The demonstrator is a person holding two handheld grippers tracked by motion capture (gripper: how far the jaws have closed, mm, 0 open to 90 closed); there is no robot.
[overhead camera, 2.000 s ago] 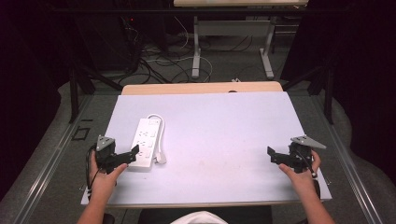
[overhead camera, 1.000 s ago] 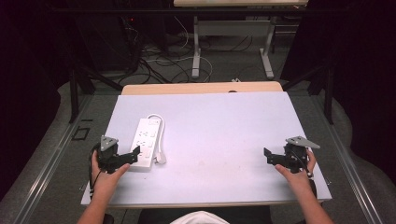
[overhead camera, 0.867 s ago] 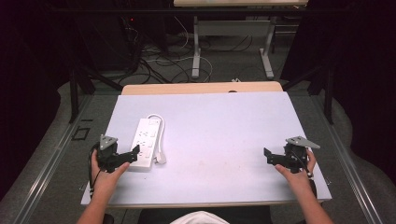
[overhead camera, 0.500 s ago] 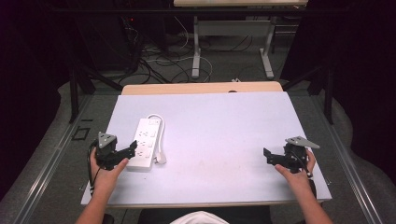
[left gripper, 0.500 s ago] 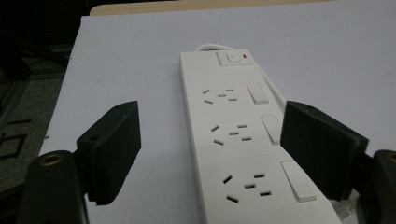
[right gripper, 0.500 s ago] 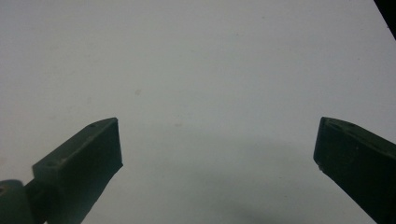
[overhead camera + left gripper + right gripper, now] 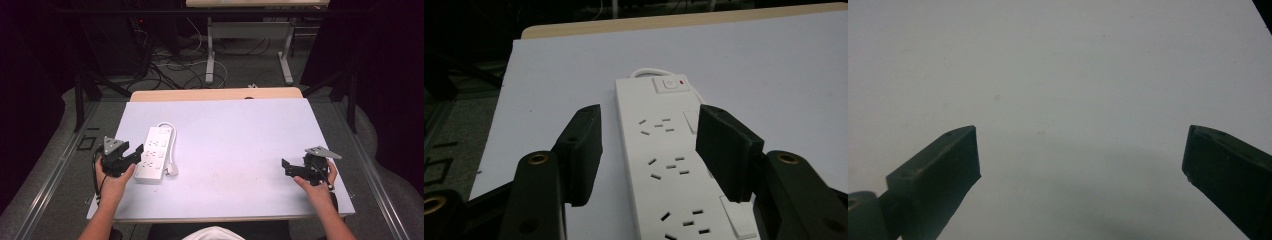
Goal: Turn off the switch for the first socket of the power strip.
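Since two seconds back my left gripper (image 7: pixel 649 150) has edged along the power strip (image 7: pixel 154 155) at the table's (image 7: pixel 240 130) left, jaws just closing — straddling it, not yet pinching. Rigid, light, slick plastic — I'd clamp its long sides. Right gripper (image 7: pixel 290 167) idles wide open.

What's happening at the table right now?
A person holds a gripper in each hand at a white table. The left gripper straddles the near end of a white power strip; its jaws have just been closing, with the strip between them, though a gap shows at the left pad, so no grip yet. The right gripper rests open over bare tabletop on the far side, holding nothing.
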